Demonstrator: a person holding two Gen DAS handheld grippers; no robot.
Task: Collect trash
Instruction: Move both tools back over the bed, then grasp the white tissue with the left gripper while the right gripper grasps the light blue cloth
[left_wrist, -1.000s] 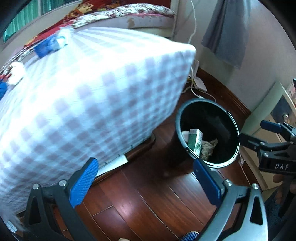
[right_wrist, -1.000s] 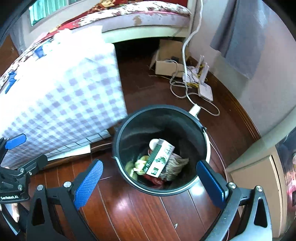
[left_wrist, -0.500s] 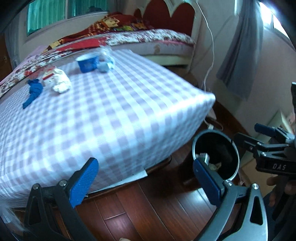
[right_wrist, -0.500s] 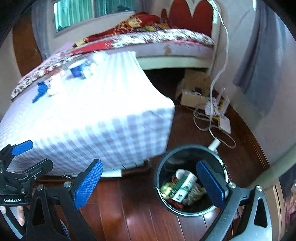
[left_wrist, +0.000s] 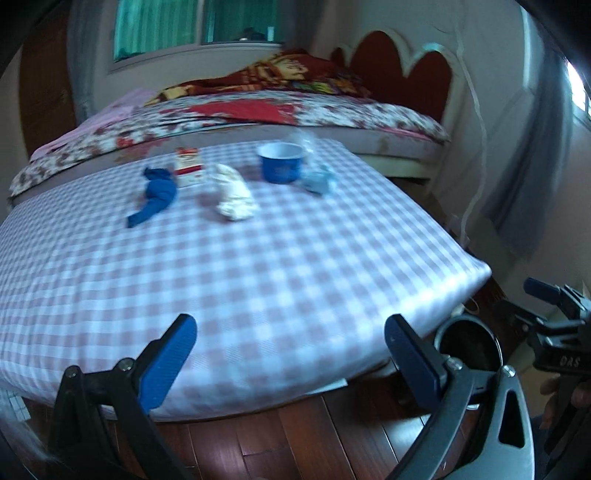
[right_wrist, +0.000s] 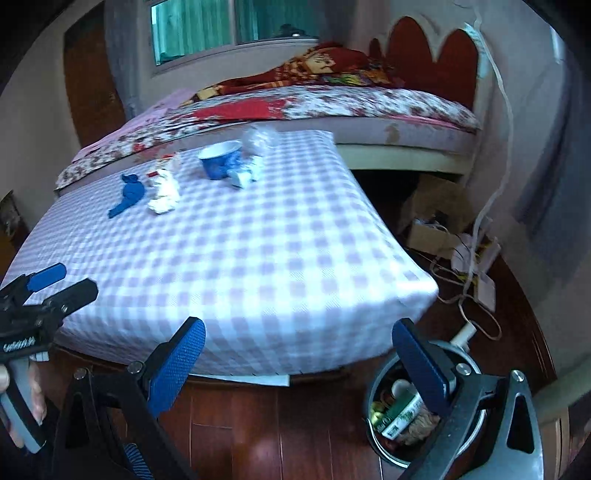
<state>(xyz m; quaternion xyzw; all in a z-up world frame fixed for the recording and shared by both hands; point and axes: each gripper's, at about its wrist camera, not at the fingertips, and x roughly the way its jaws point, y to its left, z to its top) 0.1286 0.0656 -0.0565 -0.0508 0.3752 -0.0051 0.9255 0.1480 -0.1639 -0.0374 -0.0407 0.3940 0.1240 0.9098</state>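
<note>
Both the left tongs (left_wrist: 290, 356) and right tongs (right_wrist: 297, 360) gape wide and empty, well short of the trash on the checked surface (left_wrist: 258, 266). Left to right lie a blue rag (left_wrist: 155, 195), red carton (left_wrist: 188, 166), crumpled tissue (left_wrist: 234, 192) and blue cup (left_wrist: 282, 162). The limp rag and tissue could slip from a shallow pinch, and the cup could tip; the bin (right_wrist: 399, 417) sits on the floor at the right corner.

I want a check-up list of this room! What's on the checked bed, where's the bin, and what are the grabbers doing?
Surface: checked mattress, wooden floor below.
Job's things: blue cup, white crumpled wad, blue scrap, red-and-white pack, pale blue wrapper, clear wrapper on the far end; bin on floor holds a green carton.
Clutter: cardboard box by the wall.
Grippers: left hand-held gripper open, empty; right hand-held gripper open, empty.
Cables: white cord and tangled wires on floor.
Surroundings: floral bed, window.
</note>
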